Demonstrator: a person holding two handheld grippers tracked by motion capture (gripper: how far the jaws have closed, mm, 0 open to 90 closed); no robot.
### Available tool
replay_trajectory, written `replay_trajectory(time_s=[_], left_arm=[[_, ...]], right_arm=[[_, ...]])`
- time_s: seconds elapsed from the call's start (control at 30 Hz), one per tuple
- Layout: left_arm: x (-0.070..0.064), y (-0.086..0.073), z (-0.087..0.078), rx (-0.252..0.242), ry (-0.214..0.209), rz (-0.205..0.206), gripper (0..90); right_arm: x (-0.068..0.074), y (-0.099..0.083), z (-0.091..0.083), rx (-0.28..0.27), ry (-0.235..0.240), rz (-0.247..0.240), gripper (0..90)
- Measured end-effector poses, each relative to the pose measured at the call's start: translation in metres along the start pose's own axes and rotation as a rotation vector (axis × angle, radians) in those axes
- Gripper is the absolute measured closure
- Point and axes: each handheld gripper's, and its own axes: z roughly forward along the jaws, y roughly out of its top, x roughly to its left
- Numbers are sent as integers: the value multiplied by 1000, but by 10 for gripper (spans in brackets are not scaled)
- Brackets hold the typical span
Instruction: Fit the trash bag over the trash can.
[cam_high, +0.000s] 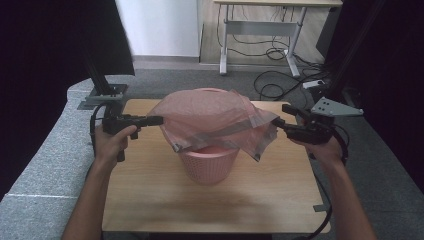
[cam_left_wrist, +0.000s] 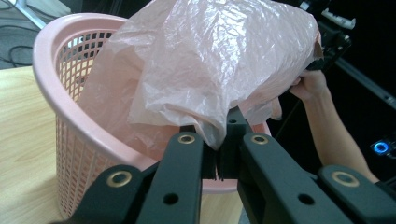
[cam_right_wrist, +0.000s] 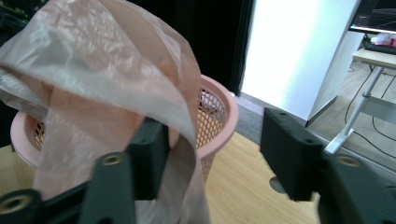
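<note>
High view: pink bag (cam_high: 220, 117) stretched over pink basket (cam_high: 209, 162) at table (cam_high: 150, 200) centre, left gripper (cam_high: 159, 120) and right gripper (cam_high: 276, 122) at opposite edges. 
Left gripper view: jaws pinched tight on bag hem (cam_left_wrist: 212, 133), above basket rim (cam_left_wrist: 44, 70). 
Right gripper view: jaws wide apart, film (cam_right_wrist: 93, 93) draped over one jaw only, not clamped. 
Bag likely light, limp, slippery; best taken at hem.

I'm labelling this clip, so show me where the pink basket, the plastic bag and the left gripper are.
pink basket (cam_high: 207, 167), high view, on its latticed front wall.
plastic bag (cam_left_wrist: 219, 60), left gripper view, on its crinkled upper side.
left gripper (cam_left_wrist: 218, 151), left gripper view, between its closed fingertips.
</note>
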Motion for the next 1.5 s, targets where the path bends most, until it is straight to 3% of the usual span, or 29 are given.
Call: replay_trajectory(time_s=[0.13, 0.2, 0.37, 0.57, 0.7, 0.83, 0.97, 1.3, 1.5], left_arm=[[-5, 1, -2, 11, 25, 44, 860], [-4, 1, -4, 10, 32, 53, 863], [-3, -1, -10, 6, 68, 85, 887], [-5, -2, -10, 0, 193, 153, 891], [2, 0, -3, 26, 260, 138, 891], [12, 2, 0, 33, 272, 111, 889], [24, 2, 3, 47, 284, 79, 889], [53, -5, 10, 56, 282, 2, 886], [71, -9, 17, 53, 256, -56, 882]], right_arm=[[4, 2, 10, 9, 41, -41, 808], [3, 4, 11, -5, 44, -37, 884], [-9, 11, 15, -6, -7, 11, 894], [-20, 15, 33, 47, -71, 34, 894], [-33, 12, 56, 118, -108, 89, 894], [-44, 3, 80, 186, -140, 127, 893], [-55, -14, 103, 224, -142, 180, 893], [-70, -46, 139, 223, -97, 280, 893], [-77, -66, 159, 207, -36, 358, 880]])
